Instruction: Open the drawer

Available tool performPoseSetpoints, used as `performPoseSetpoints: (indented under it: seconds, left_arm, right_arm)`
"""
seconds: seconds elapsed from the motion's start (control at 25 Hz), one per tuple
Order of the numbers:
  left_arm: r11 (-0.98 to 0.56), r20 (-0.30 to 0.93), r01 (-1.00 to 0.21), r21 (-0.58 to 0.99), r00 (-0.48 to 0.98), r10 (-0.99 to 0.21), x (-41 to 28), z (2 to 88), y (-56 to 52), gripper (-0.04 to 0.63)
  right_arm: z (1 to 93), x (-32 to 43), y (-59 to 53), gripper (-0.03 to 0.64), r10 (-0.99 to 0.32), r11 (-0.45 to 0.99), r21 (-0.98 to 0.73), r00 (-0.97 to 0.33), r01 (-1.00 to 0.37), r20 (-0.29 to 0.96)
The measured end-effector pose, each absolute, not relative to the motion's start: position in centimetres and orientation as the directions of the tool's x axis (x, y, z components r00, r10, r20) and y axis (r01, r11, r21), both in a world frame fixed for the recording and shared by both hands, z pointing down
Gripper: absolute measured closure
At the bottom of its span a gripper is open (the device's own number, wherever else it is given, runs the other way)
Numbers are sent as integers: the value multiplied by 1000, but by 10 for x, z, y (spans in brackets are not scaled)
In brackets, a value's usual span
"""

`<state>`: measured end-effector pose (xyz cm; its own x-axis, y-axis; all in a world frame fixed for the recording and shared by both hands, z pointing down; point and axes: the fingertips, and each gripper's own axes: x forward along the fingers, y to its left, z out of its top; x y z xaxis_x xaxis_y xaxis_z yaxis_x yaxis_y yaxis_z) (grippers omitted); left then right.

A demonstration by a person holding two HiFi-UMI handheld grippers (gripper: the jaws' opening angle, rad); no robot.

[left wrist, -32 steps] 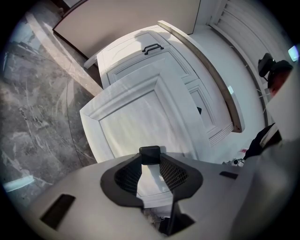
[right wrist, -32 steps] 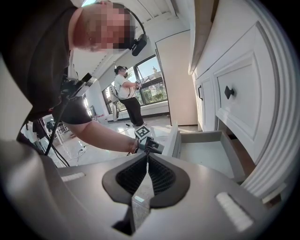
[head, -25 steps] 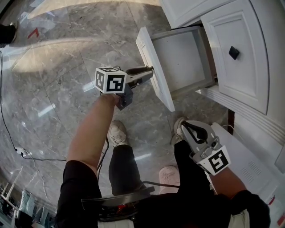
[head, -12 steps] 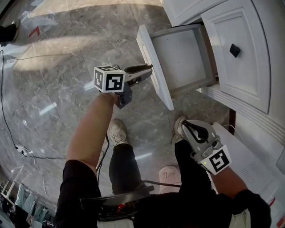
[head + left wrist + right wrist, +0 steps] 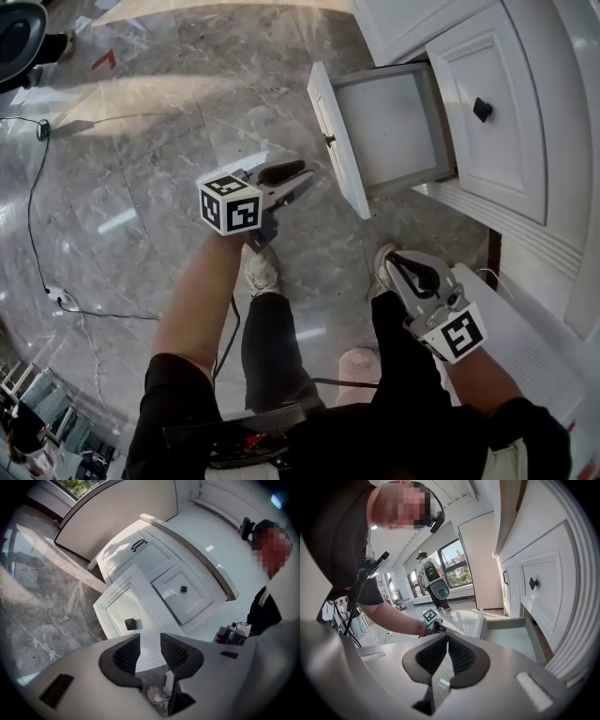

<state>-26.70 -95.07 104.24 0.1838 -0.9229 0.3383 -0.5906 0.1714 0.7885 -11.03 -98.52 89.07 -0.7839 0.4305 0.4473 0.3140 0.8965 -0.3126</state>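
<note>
One drawer (image 5: 394,122) juts fully out from white cabinet (image 5: 403,23) front edge, empty; looks rigid, light-sliding. Best hold: its single dark knob (image 5: 329,140), front-panel centre. Two grippers: left gripper (image 5: 302,178) jaws just opening, apart, nothing between; right gripper (image 5: 396,265) jaws together, empty.

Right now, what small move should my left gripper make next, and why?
Probably draw the left gripper back a little: the white panelled drawer already stands pulled out, and the jaws, which have just been opening, hold nothing and sit clear of its small black knob.
</note>
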Motion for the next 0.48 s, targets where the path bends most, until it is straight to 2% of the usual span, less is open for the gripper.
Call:
performPoseSetpoints:
  seconds: [0.12, 0.24, 0.48]
  left_arm:
    - [149, 287, -613, 776, 131, -949, -255, 985, -931, 474]
    - [154, 248, -641, 752, 58, -967, -253, 913, -909, 595]
    - [125, 179, -732, 670, -5, -984, -258, 760, -910, 595]
  right_arm:
    - [858, -110, -973, 617, 444, 890, -315, -786, 330, 430]
    - [807, -116, -961, 617, 441, 890, -316, -800, 330, 407]
    - [698, -139, -967, 618, 422, 901, -264, -836, 344, 351]
